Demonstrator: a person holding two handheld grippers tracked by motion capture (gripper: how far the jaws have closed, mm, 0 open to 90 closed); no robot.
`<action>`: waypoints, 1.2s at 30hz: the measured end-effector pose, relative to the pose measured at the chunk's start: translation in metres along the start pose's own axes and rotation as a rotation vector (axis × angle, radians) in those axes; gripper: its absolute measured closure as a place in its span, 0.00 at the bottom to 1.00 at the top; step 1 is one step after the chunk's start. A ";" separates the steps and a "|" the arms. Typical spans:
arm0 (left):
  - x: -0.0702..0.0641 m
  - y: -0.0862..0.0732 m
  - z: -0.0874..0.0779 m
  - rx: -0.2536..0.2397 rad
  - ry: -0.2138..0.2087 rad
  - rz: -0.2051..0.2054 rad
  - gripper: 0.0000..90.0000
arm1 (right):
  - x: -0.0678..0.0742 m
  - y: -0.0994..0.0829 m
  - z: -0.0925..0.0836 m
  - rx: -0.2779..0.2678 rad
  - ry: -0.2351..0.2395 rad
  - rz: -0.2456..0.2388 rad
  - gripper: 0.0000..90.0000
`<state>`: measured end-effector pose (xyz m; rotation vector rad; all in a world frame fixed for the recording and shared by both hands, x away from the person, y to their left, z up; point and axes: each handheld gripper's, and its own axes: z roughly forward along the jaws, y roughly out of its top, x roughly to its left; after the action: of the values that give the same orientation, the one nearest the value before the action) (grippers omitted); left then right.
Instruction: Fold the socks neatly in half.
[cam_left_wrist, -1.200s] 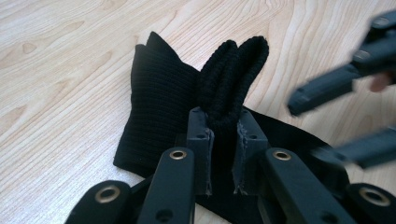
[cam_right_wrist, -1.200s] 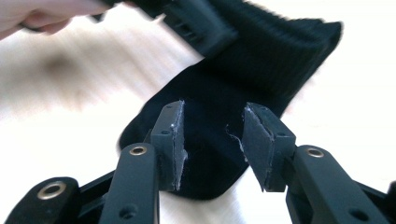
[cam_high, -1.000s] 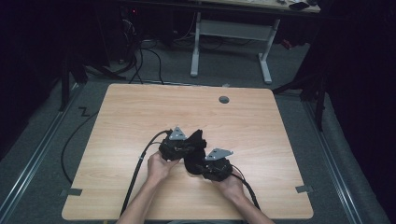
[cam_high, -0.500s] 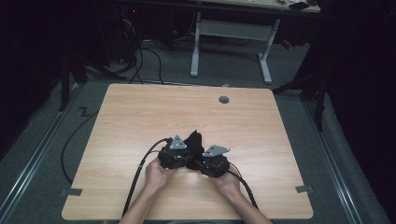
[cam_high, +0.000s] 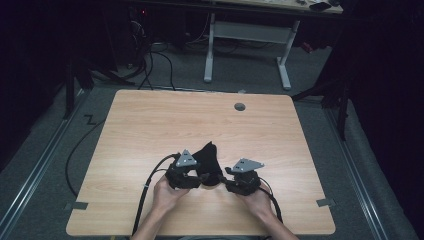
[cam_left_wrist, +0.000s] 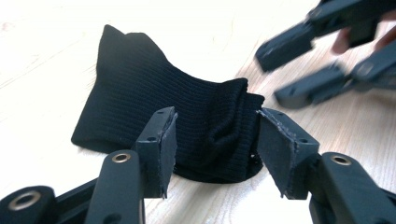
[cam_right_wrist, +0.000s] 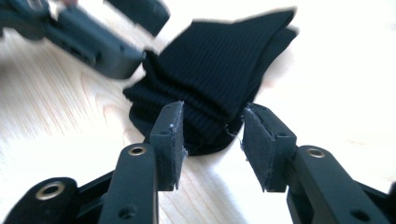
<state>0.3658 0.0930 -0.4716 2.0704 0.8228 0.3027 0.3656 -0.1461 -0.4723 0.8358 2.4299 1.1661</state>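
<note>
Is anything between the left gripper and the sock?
Nothing visible. The left gripper is open with the sock's bunched end right between its jaws; the right gripper sits off to the side.

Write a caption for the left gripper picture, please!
Open left gripper facing a folded black sock on the wooden table.

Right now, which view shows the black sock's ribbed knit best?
The left gripper view: the sock lies close, ribbing sharp, between open jaws. The right gripper view also shows ribbing, with blurrier edges. The high view shows a small dark shape between both grippers.
</note>
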 end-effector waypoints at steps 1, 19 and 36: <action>-0.002 -0.001 0.002 0.013 0.022 -0.001 0.52 | 0.000 0.001 -0.002 -0.011 0.001 0.003 0.67; -0.015 -0.018 0.021 0.069 0.203 -0.067 0.48 | -0.001 0.025 0.026 0.060 0.058 -0.101 0.97; -0.008 -0.011 -0.006 -0.046 0.149 -0.148 0.47 | 0.001 0.005 0.021 0.074 0.058 -0.055 0.75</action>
<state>0.3521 0.0961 -0.4757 1.9498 1.0440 0.3945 0.3771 -0.1299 -0.4810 0.7616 2.5397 1.1017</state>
